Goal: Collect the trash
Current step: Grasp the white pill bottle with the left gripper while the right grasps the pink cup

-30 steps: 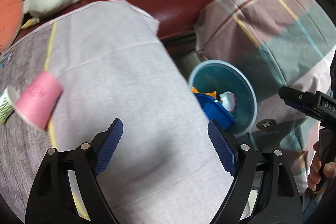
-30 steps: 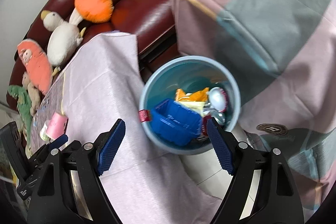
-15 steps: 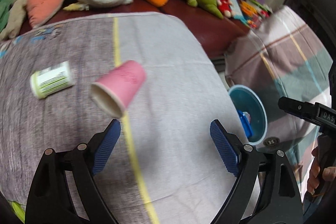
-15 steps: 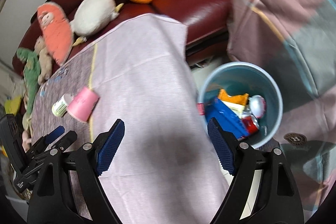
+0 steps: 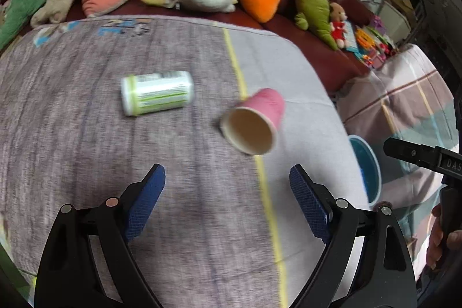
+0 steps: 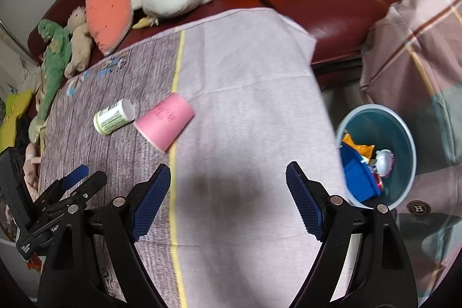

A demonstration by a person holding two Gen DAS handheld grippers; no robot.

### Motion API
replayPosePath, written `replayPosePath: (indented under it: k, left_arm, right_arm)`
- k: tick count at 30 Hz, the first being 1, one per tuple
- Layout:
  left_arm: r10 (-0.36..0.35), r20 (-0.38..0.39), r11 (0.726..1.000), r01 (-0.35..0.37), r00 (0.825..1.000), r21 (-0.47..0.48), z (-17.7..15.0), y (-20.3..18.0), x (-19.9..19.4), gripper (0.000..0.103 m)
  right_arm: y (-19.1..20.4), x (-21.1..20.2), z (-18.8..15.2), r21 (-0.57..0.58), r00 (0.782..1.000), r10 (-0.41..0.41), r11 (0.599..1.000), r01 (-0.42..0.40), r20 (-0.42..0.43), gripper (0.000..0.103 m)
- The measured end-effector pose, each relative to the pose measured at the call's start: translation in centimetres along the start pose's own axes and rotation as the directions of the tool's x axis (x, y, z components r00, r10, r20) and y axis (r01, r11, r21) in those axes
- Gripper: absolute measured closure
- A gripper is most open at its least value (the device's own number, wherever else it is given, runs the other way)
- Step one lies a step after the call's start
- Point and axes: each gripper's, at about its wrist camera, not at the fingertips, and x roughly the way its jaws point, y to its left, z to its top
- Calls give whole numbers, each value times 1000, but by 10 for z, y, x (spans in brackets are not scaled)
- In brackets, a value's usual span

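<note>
Both tongs stand wide with nothing between their blue pads. From the left wrist view, the left tongs [image 5: 227, 199] hang over the cloth-covered table [image 5: 72, 120] at the bottom of the frame; ahead of them, at centre, lie a pink paper cup [image 5: 254, 120] on its side and, to its left, a green-and-white bottle [image 5: 156, 97], both uncollected. At the right edge only a sliver of the blue bin [image 5: 366, 169] shows past the table's edge, its contents hidden, and part of the right tool and a hand [image 5: 441, 238] are cut off. From the right wrist view, the right tongs [image 6: 228, 199] are likewise empty; cup [image 6: 164, 120] and bottle [image 6: 114, 117] sit at centre left, nearly touching, and the bin [image 6: 401, 129] at right on the floor already holds several pieces, including something blue and an orange wrapper. Judging by this, two items remain. Motion blur softens the bottle's label, so its print is unreadable.
</note>
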Motion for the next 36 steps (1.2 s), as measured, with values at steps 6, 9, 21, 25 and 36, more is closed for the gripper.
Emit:
replayPosePath:
  k: [6, 9, 21, 25, 36]
  left_arm:
    - [37, 24, 998, -38, 999, 40, 5, 32, -2, 15]
    - [60, 28, 995, -62, 998, 78, 16, 47, 2, 15]
    - [111, -6, 986, -109, 994, 126, 54, 83, 38, 15]
    - [125, -11, 978, -121, 992, 171, 66, 83, 50, 15]
    - [117, -54, 956, -97, 992, 277, 103, 68, 94, 15]
  right_arm:
    - [33, 33, 12, -35, 998, -7, 999, 5, -59, 24]
    - [48, 52, 22, -41, 997, -8, 999, 5, -83, 24]
    - [86, 126, 65, -15, 986, 45, 999, -48, -162, 24]
    - [88, 149, 69, 12, 976, 75, 997, -75, -203, 24]
    - [69, 163, 59, 13, 961, 157, 987, -159, -227, 33]
